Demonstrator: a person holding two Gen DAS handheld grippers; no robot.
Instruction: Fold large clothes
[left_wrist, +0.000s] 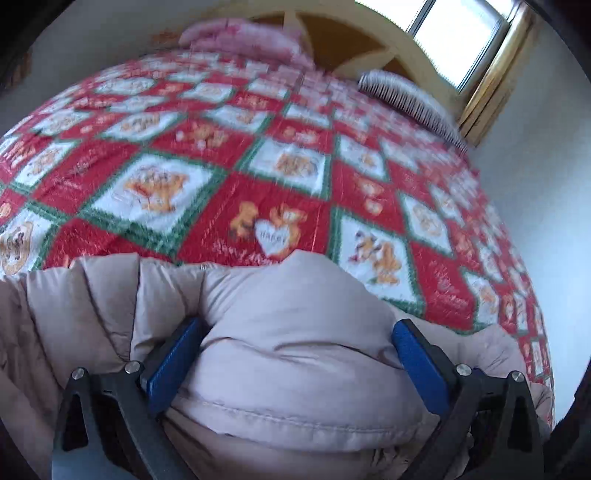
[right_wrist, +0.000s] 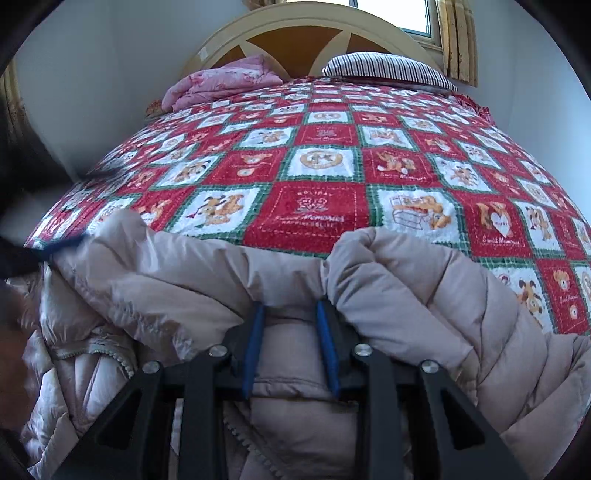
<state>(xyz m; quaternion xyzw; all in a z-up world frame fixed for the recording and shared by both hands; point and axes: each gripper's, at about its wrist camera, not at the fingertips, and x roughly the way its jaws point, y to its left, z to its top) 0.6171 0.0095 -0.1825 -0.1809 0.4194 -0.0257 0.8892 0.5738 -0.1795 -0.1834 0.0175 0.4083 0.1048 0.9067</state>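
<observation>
Left wrist view: left gripper (left_wrist: 295, 354) has its jaws spread wide w/ a fat bulge of the beige puffer jacket (left_wrist: 288, 332) sitting between the blue pads (left_wrist: 173, 365). Fabric touches both pads, but the jaws look far apart, so I'd call it loose, not a firm clamp. View is motion-blurred.

Right wrist view: right gripper (right_wrist: 291, 332) has jaws close together, pinched on a narrow ridge of the same jacket (right_wrist: 406, 280); looks like a real grip.

Jacket lies across the near edge of the bed, on the red/white patchwork quilt (right_wrist: 321, 206), bunched right at and under both sets of jaws. Its long axis runs crosswise to the jaws, side to side; open quilt stretches ahead of them toward the headboard (right_wrist: 295, 29). Neither hand looks nearer, both are on it.

Only the right view shows the zipper edge (right_wrist: 110, 354) and pale lining off to the left of the jaws, plus sharp pink bedding (right_wrist: 221, 81) and a striped pillow (right_wrist: 388, 68) far ahead. Left view shows the window (left_wrist: 454, 33) better.

Judgement: fold will likely carry the held edge forward, away from the jaws.
</observation>
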